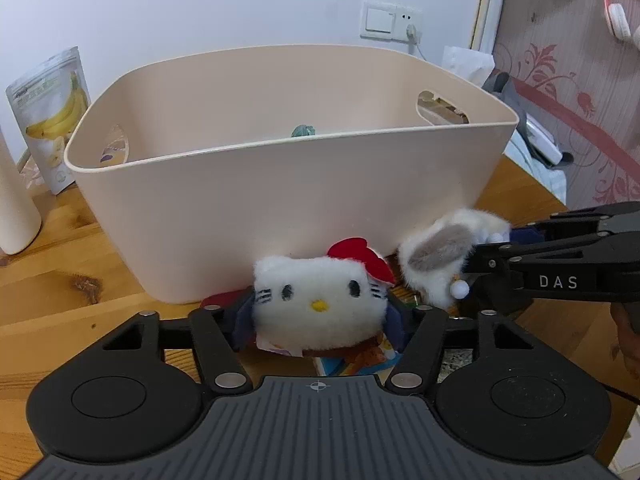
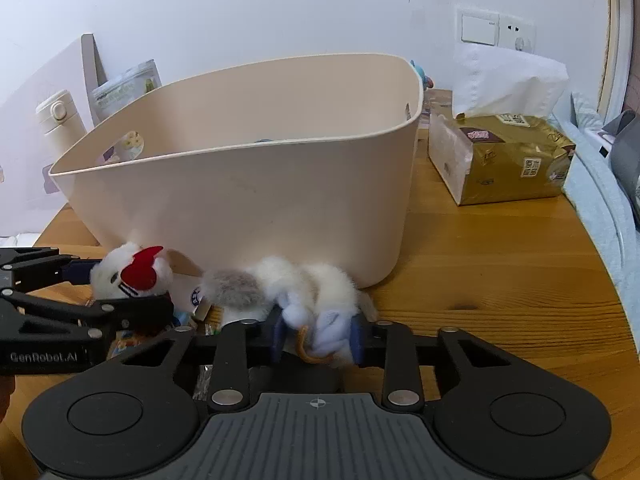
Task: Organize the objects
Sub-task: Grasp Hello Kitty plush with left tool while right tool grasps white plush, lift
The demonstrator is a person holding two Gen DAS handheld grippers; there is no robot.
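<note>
Toys | my left gripper squeezed the cat plush, right gripper pinched the bunny plush | both sat low against the bin wall, so I figured a lift could've snagged its rim, or the soft fur slipped

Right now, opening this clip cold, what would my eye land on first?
Probably the white cat plush with the red bow, clamped in the left gripper on the wooden table. Beside it, the right gripper pinches a fluffy white plush with grey ears. Just behind both stands the big beige bin, something small and teal peeking above its front rim.
</note>
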